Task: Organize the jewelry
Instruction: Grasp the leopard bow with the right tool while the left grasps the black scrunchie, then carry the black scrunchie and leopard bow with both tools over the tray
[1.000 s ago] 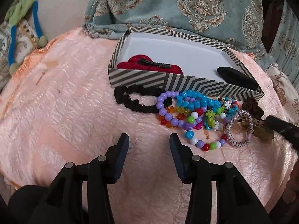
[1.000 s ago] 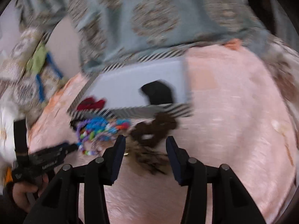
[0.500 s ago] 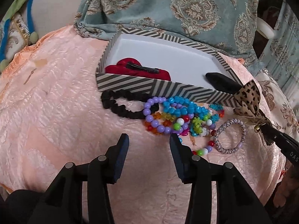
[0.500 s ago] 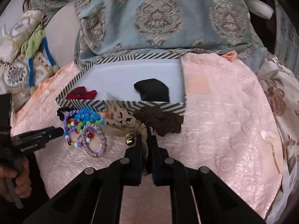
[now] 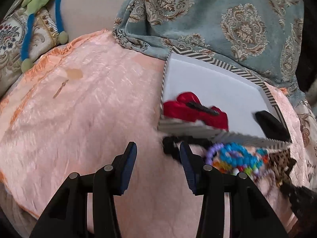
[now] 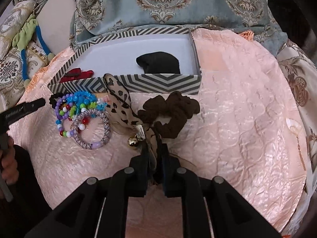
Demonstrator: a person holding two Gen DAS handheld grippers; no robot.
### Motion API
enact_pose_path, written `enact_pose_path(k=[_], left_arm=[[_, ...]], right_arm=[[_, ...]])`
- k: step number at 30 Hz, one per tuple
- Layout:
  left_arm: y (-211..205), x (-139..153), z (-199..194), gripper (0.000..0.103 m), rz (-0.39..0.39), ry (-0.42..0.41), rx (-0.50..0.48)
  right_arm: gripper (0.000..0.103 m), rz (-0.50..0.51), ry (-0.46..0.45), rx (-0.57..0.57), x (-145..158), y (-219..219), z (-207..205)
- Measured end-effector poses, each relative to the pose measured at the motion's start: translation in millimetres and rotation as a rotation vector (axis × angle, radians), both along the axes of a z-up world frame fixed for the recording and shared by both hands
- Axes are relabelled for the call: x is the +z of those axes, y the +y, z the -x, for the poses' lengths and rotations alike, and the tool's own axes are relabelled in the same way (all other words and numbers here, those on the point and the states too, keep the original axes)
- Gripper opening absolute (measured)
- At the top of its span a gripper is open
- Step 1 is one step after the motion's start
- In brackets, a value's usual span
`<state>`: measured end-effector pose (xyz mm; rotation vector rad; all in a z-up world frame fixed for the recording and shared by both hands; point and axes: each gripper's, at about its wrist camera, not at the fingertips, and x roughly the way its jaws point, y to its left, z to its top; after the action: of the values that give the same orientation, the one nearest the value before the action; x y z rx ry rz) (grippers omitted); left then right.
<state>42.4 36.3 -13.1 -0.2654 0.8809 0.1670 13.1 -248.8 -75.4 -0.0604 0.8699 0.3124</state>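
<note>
The pink cloth point(image 6: 237, 119) that covers the surface has a soft sheen and a crinkled, embossed texture. The striped box point(image 6: 158, 82) looks like matt cardboard, white and smooth inside. In the left part of the right wrist frame, the bead bracelets point(image 6: 75, 105) are glossy plastic, and the woven bracelet point(image 6: 93, 129) has a fine braided surface. The leopard hair tie point(image 6: 120, 105), in the middle, is thin printed cloth, with a shiny gold metal bell point(image 6: 132, 141) below it. The brown scrunchie point(image 6: 174, 111) is matt gathered fabric. At the top, the blue-grey cloth point(image 6: 168, 4) is velvety with a woven ornament. The right gripper point(image 6: 155, 154) is matt black plastic.
</note>
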Motion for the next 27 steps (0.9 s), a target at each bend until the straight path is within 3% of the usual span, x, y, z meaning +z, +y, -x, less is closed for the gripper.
enact_pose_path(k=[5, 8, 9, 10, 11, 14, 19, 23, 27], left_arm=[[-7.6, -20.3, -24.4, 0.028, 0.011, 0.105, -0.084], [-13.6, -25.0, -23.5, 0.025, -0.024, 0.109, -0.084], [-15.1, -25.0, -22.1, 0.02, -0.043, 0.105, -0.079], [-16.2, -24.7, -20.3, 0.002, -0.049, 0.099, -0.077], [-16.6, -24.5, -18.6, 0.0, -0.037, 0.092, -0.084], [-18.0, -18.7, -12.6, 0.0, 0.009, 0.057, -0.112], [-28.7, -1.7, 13.4, 0.0, -0.027, -0.023, -0.129], [-27.0, 5.0, 31.4, 0.0, -0.031, -0.061, -0.088], [-21.2, 12.8, 41.0, 0.0, -0.005, -0.104, -0.051]], right_arm=[[0.01, 0.003, -0.001, 0.002, 0.8, -0.5, 1.3], [0.01, 0.011, -0.003, 0.006, 0.9, 1.0, 1.4], [0.01, 0.012, -0.003, 0.007, 0.7, 1.1, 1.2], [0.01, 0.013, -0.005, 0.007, 0.5, 1.3, 1.1], [0.01, 0.016, -0.007, 0.008, 0.3, 1.8, 0.9], [0.01, 0.026, -0.017, 0.01, -0.2, 3.3, 2.1], [0.01, 0.039, -0.026, 0.007, -0.6, 5.0, 3.4], [0.011, -0.007, -0.012, 0.017, 7.4, 2.7, 4.2], [0.011, -0.035, -0.104, 0.051, 27.3, 6.5, 16.9]])
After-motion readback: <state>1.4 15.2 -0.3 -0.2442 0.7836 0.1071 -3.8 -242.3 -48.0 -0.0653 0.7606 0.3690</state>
